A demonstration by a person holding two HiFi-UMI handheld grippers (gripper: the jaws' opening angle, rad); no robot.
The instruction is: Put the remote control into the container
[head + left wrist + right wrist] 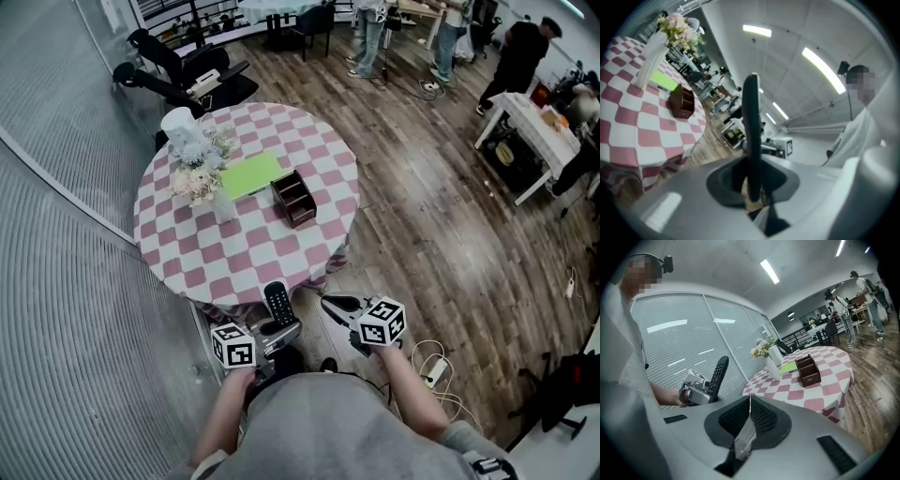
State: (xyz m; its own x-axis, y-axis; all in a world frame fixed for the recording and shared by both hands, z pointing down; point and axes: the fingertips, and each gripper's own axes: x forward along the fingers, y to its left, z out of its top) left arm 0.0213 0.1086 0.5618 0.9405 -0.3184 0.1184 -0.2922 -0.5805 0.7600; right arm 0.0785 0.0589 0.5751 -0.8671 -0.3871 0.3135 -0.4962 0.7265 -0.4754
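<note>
The left gripper (pixel 277 328) clamped the slim black remote control (pixel 277 302) by its lower end, upright above the pink-checked round table's (pixel 234 262) near edge. The right gripper (pixel 333 305) was clenched empty. Held by one end, the remote could pivot and miss the far dark wooden compartmented container (pixel 293 198).

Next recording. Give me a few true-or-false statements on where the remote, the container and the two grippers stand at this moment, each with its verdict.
1. The left gripper is clamped on the remote control. True.
2. The remote control already lies in the container. False: it is in the left gripper, well apart from the container.
3. The right gripper is shut with nothing between its jaws. True.
4. The container stands on the floor. False: it stands on the checkered table, beside the green pad.
</note>
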